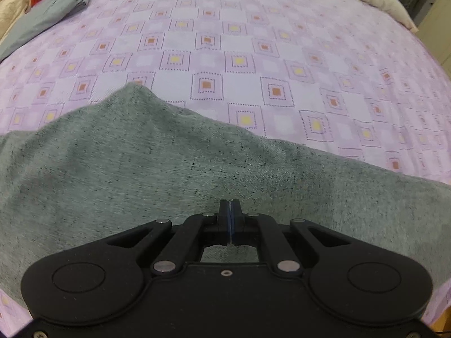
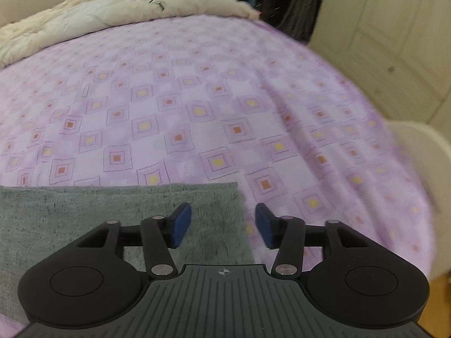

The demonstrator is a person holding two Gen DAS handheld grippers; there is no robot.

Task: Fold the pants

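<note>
Pants are lying flat on the bedsheet. Left gripper is hovering over them, jaws together, nothing visibly pinched. Right gripper is gaping, empty, straddling the pants' right edge. Risk: a closed left jaw dragging cloth, wrinkling the fold.

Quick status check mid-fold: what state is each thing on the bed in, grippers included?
Left gripper: shut; nothing visibly between its pads.
Right gripper: open, empty, over the pants' edge.
Grey pants: lying on the bedsheet, with a raised ridge in the left wrist view.
Purple bedsheet: spread out, slightly wrinkled.
Grey-blue garment: crumpled at the far corner.
Cream duvet: bunched along the far edge.
</note>
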